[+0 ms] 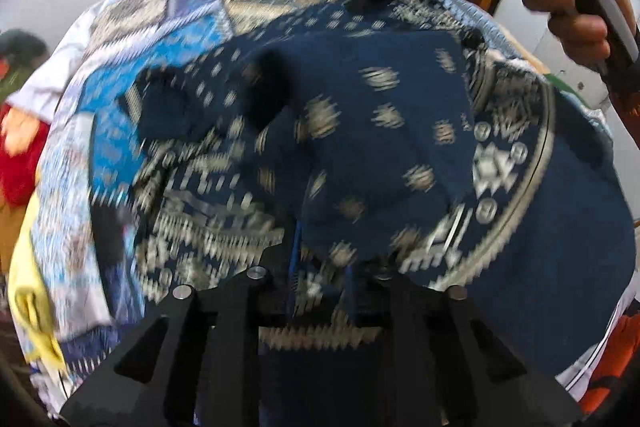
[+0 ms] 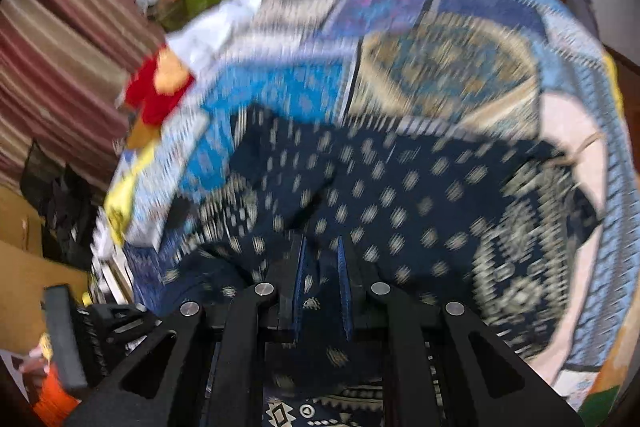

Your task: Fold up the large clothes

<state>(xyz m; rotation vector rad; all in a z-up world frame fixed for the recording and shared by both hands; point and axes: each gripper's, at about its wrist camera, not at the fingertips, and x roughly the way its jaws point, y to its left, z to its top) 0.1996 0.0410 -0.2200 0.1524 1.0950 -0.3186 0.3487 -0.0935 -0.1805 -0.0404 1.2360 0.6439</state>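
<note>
Navy patterned garment (image 1: 360, 131) spread on blue patchwork bedspread (image 1: 132, 131). Left claw (image 1: 320, 291) and right claw (image 2: 322, 287) each clenched on the garment's near edge.

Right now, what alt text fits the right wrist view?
The right gripper pinches a fold of navy patterned cloth spread over a blue patchwork bedspread. Everything is motion-blurred; a striped curtain hangs at left.
</note>
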